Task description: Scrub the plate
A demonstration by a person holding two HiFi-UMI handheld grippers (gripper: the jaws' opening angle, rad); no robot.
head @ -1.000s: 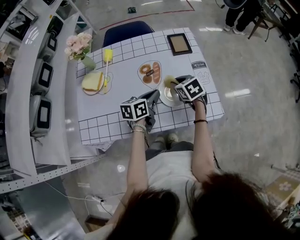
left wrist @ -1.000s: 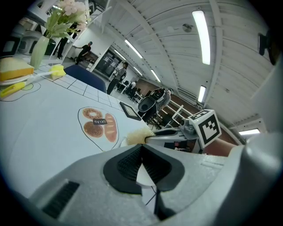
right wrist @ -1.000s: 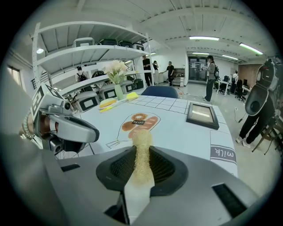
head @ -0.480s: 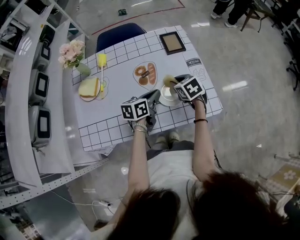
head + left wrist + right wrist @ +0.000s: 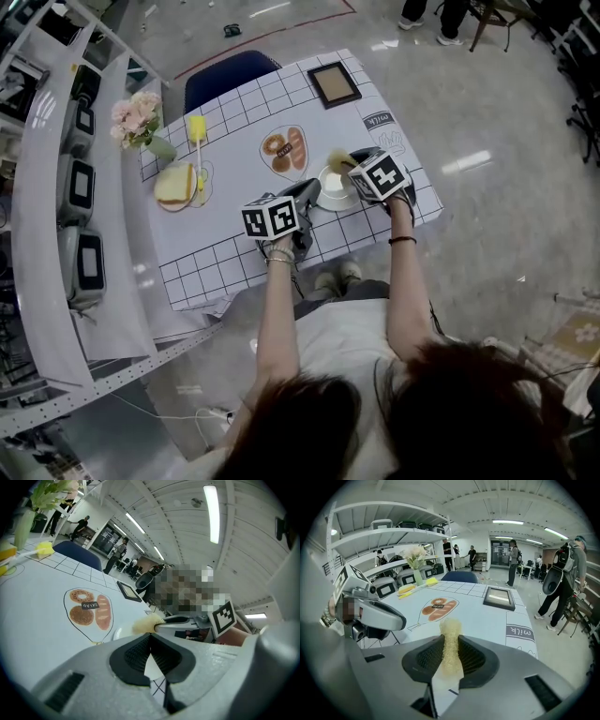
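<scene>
- Change: against the frames a second and half a second back, both grippers and the small round white plate (image 5: 334, 190) keep nearly the same pose; mostly the head camera has drifted, so the table sits a little higher in frame.
- The fibrous yellow scrub pad (image 5: 337, 157) has only wobbled at the plate's far rim, so I judge the scrubbing is under way in short strokes, with no clear progress showing.
- Plate: right of centre in the head view, on the white grid-checked tablecloth (image 5: 234, 255), just below the printed bread picture (image 5: 285, 150).
- Right gripper (image 5: 352, 163): jaws clamped tight on the pad, which stands upright between the black ribbed pads (image 5: 471, 656) and pokes out past the tips, over the plate.
- Left gripper (image 5: 308, 193): jaws pressed together at the tips, with only a sliver of white between them. The tips meet the plate's left rim, so it looks like a pinch on that rim to steady it. The contact itself is partly hidden.
</scene>
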